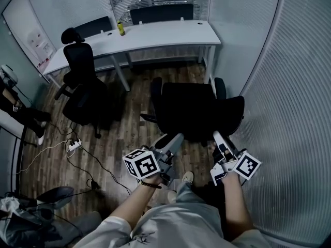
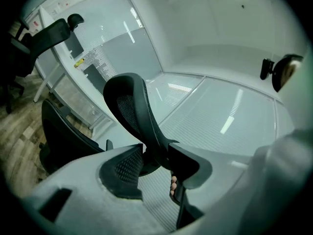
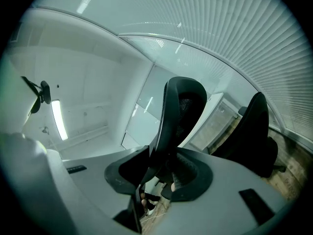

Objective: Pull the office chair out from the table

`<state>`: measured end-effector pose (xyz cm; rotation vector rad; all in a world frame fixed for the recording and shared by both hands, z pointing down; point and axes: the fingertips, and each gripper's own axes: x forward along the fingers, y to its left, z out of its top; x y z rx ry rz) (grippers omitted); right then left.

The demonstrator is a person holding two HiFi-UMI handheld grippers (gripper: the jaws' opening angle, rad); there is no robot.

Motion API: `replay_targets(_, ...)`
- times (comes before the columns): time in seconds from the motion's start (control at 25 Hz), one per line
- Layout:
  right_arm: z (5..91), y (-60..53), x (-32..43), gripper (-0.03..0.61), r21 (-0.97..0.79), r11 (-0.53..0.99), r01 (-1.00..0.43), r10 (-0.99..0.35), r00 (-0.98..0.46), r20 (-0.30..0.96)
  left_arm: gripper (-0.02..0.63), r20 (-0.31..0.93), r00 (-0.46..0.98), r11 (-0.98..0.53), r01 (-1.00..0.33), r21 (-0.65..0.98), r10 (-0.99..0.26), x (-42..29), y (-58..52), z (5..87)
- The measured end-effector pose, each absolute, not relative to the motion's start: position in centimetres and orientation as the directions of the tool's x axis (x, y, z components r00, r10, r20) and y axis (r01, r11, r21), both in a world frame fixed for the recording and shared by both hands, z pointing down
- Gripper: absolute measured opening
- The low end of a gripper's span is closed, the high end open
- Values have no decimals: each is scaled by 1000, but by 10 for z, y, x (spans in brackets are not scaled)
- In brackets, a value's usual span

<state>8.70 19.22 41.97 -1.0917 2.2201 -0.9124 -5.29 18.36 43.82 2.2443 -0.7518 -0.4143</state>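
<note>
Small glass-walled office, wood floor (image 1: 129, 125), white worktop (image 1: 155, 35) across the far side.

Far left: second black chair (image 1: 80, 87) parked at the worktop's left end, not ours.

Left claw (image 1: 176, 137) is on the left part of the backrest rim (image 2: 134, 106). The rim runs between its pads (image 2: 120, 165), but the jaws are spread and I read no firm pinch. The rim leans on one pad with slack at the other.

Centre: office chair (image 1: 196, 110) is dead ahead of both claws, with its seat toward the worktop's right leg and its back toward the person (image 1: 170, 221). It looks mostly clear of the worktop edge already. That's a judgement, since the view is steep.

Right claw (image 1: 216, 135) is on the right part of the same rim, clamped onto it, with the rim filling the gap.

The claws sit side by side and roughly level, pointing into the chair. Neither is clearly nearer.

Key relation: the chair is straight forward of the claws with the worktop beyond it, so the pull line runs straight back toward the person. The rim's long axis lies left-right across that line, so an even two-point pull should stop it swivelling. With the left loose, a pull now would load the right side only, and I'd expect yaw.

Far right: ribbed glass wall (image 1: 289, 87) is near the chair's right armrest (image 1: 221, 87), so there's little room to drift that way.
</note>
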Motion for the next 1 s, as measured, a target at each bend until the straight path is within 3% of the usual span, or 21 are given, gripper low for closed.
replay_targets(0.64, 453, 241, 72, 98, -614, 415, -671, -841, -540, 21, 152, 52, 771, -618, -547, 564, -635, -68, 231, 462)
replay_targets(1.0, 464, 264, 58, 26, -456, 440, -774, -837, -537, 105, 43, 105, 743, -628, -624, 465, -661, -69, 256, 469)
